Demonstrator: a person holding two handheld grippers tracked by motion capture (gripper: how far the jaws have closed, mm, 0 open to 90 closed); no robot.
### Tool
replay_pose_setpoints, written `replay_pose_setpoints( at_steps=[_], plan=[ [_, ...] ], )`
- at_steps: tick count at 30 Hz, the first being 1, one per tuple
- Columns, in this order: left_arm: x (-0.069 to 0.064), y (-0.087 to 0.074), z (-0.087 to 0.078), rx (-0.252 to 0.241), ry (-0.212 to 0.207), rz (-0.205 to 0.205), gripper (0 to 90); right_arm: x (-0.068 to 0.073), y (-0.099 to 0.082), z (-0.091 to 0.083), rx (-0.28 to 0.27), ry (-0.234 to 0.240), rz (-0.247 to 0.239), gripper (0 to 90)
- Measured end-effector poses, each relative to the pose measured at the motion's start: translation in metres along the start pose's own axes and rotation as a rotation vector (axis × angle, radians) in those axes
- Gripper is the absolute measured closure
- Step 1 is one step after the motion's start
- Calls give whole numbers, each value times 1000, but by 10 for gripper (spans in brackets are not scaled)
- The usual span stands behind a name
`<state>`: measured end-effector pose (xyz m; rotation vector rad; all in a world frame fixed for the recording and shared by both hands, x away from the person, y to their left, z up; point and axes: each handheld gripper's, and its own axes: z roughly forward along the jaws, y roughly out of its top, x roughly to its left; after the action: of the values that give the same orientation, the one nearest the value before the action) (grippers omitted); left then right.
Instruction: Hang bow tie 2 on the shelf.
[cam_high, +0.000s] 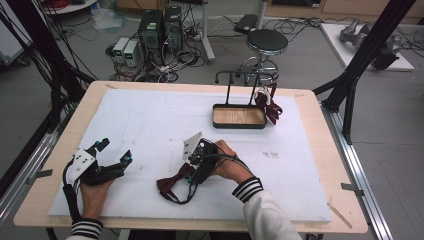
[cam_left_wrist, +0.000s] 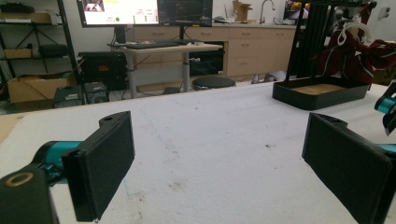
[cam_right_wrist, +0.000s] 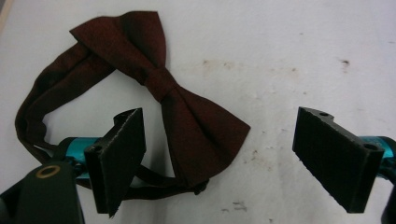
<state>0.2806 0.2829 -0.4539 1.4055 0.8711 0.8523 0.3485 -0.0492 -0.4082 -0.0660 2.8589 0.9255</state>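
A dark red bow tie (cam_high: 172, 185) with its strap lies flat on the white foam board (cam_high: 150, 120) near the front edge. My right gripper (cam_high: 190, 178) hovers just over it, pointing down and left. In the right gripper view the jaws (cam_right_wrist: 222, 122) stand wide apart, and one wing of the bow tie (cam_right_wrist: 163, 88) lies between them without touching either pad. My left gripper (cam_high: 115, 151) rests at the front left, open with nothing between its jaws (cam_left_wrist: 219, 126).
A black tray with a wooden floor (cam_high: 239, 106) stands at the back under a black wire rack (cam_high: 245, 75). Another dark red bow tie (cam_high: 267, 102) hangs from the rack's right end. Behind the table are a stool (cam_high: 266, 42) and computer cases (cam_high: 160, 27).
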Motion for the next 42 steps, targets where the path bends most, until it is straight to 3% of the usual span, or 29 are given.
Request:
replay_pose_setpoints(
  at_steps=[12,21,26,31,38,42],
  plan=[
    [0,0,0,0,-1,-1,97,0,2,12,41,48,-19,254],
    [0,0,0,1,-2,-2,97,1,3,17,48,66,-8,264],
    [0,0,0,2,-2,-1,97,1,6,19,55,69,-30,275],
    [0,0,0,2,-3,-1,97,1,7,20,62,67,-46,391],
    [0,0,0,3,-3,-1,97,1,7,22,80,72,-69,408],
    [1,0,0,3,-4,-2,97,1,7,22,83,81,-56,487]
  ],
)
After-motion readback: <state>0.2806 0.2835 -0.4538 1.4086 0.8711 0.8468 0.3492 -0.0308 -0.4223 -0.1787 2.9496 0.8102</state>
